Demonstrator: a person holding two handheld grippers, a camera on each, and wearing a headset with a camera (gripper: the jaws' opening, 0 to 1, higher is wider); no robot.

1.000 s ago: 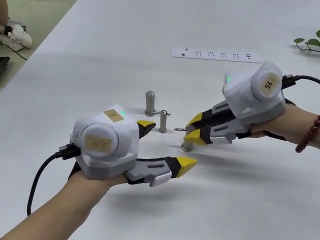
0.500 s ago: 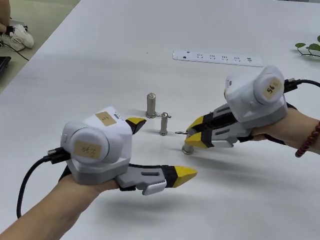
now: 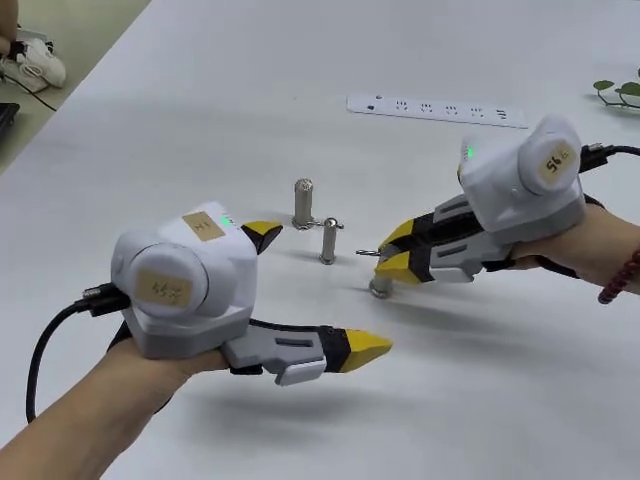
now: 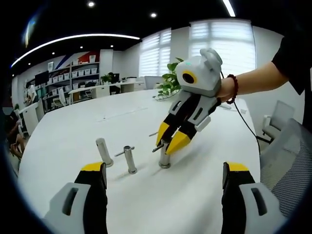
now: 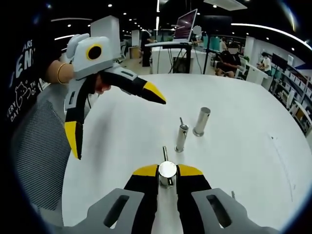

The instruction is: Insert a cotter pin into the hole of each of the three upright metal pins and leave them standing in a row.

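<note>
Three metal pins stand in a slanting row on the white table. The far pin is bare. The middle pin has a cotter pin across its top. My right gripper hangs over the near pin, shut on a cotter pin that sticks out at the pin's top. In the right gripper view the jaws flank the near pin's head, with the cotter pin pointing ahead. My left gripper stands open on the near left, apart from the pins, with nothing between its fingers.
A white power strip lies at the back of the table. Green plant leaves show at the far right. The table's left edge runs diagonally, with floor and shoes beyond it.
My left gripper has drawn back a little toward me and to the left, still open. The right gripper stays at the near pin with the cotter pin in it.
</note>
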